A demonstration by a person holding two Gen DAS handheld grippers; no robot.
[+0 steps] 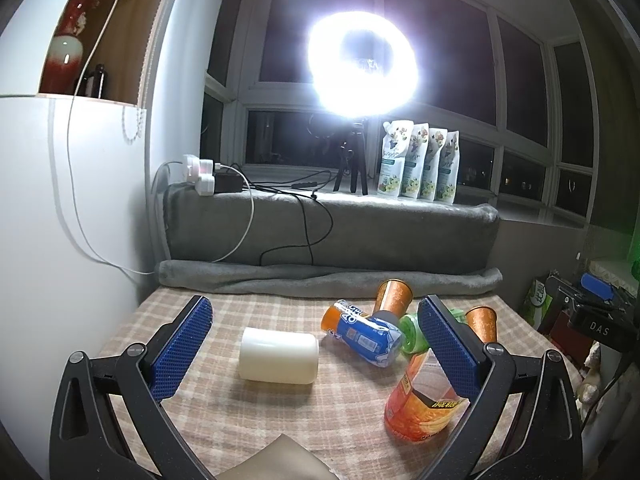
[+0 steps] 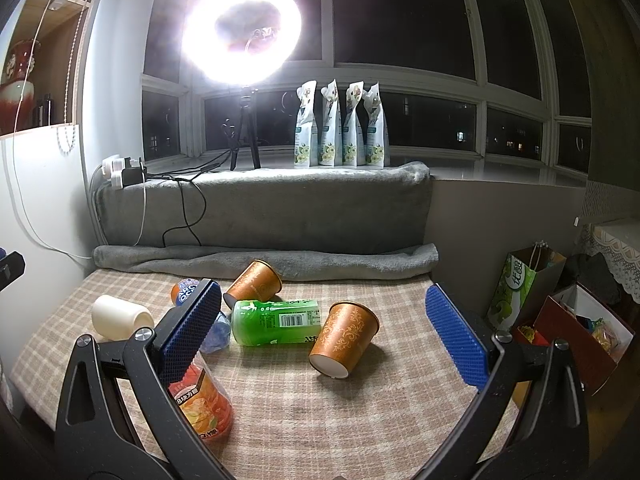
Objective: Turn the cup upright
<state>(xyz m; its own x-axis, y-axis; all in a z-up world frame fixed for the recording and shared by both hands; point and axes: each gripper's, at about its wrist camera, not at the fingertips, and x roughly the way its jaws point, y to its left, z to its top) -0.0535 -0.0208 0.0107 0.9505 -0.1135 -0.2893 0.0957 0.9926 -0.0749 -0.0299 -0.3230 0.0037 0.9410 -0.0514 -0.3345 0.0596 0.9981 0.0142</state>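
A white cup lies on its side on the checked tablecloth, between the open blue pads of my left gripper; it also shows in the right wrist view at the left. Two orange patterned paper cups lie tipped over: one near, one farther back; both show in the left wrist view. My right gripper is open and empty, with the near orange cup between its pads.
A green bottle, a blue and orange bottle and an orange-labelled bottle lie among the cups. A rolled grey blanket borders the table's far edge. Bags stand off the right edge. A ring light glares.
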